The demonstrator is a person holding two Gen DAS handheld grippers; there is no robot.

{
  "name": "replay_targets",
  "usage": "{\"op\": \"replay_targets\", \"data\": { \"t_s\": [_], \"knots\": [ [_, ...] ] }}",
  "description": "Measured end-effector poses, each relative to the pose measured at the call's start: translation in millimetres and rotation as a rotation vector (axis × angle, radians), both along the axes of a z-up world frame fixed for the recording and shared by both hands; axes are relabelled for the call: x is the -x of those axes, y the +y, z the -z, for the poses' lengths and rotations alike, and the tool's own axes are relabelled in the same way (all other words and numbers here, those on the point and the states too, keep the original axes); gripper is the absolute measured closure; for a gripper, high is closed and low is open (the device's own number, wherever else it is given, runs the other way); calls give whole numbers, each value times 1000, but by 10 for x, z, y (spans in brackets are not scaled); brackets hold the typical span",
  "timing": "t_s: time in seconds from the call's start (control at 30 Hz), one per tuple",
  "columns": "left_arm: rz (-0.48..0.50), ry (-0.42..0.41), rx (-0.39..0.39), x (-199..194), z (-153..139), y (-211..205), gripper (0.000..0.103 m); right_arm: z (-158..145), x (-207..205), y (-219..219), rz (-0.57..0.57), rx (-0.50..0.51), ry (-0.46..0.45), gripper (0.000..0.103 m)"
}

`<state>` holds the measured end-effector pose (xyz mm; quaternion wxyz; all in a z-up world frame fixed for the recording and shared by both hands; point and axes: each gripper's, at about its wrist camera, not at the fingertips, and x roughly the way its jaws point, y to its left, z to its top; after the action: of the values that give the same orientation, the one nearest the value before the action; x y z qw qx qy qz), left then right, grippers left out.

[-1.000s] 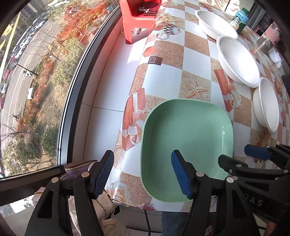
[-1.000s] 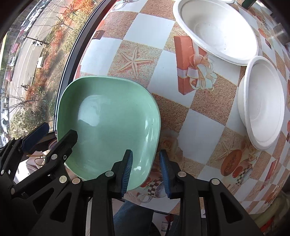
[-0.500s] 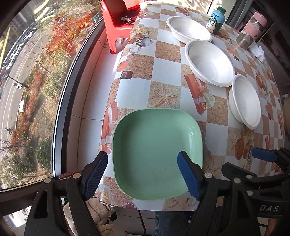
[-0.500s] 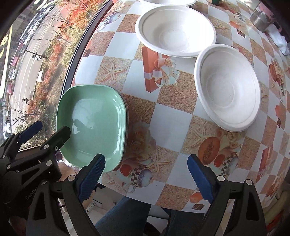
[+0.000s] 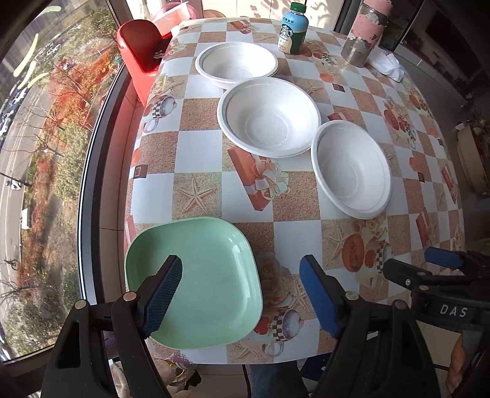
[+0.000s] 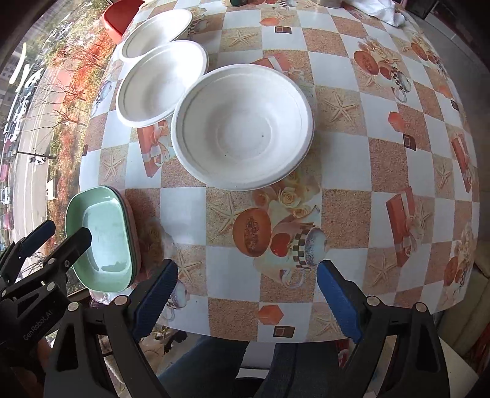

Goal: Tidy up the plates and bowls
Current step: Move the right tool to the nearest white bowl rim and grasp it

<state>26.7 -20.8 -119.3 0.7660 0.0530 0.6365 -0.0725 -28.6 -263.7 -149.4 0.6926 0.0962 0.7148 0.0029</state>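
A stack of green square plates (image 5: 199, 275) sits at the table's near left corner; it also shows in the right wrist view (image 6: 104, 238). Three white bowls stand in a row: near (image 5: 352, 168) (image 6: 242, 125), middle (image 5: 269, 116) (image 6: 159, 82), far (image 5: 237, 64) (image 6: 156, 32). My left gripper (image 5: 242, 294) is open and empty, above the plates' near right edge. My right gripper (image 6: 248, 297) is open and empty over the tablecloth, in front of the near bowl.
A patterned checked tablecloth (image 5: 199, 150) covers the table. At the far end stand a bottle (image 5: 292, 29), a pink flask (image 5: 364, 33) and a white cloth (image 5: 387, 64). A red stool (image 5: 139, 52) and a window (image 5: 39, 153) are to the left.
My right gripper, nearly shut at the plates' edge a second ago, opened wide and moved right toward the bowls. Both grippers pulled back and rose; the green plates stay on the table.
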Motion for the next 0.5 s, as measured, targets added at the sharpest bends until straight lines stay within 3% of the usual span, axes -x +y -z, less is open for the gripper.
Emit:
{"op": "replay_targets", "data": {
  "t_s": [0.23,0.5],
  "knots": [
    [7,23,-30,-55,25,-216,21,48,-89,-355,62,-26,8,10],
    [-42,41,-46,-277,54,-399,21,125,-359,-539,31,-44,23,10]
  ]
}}
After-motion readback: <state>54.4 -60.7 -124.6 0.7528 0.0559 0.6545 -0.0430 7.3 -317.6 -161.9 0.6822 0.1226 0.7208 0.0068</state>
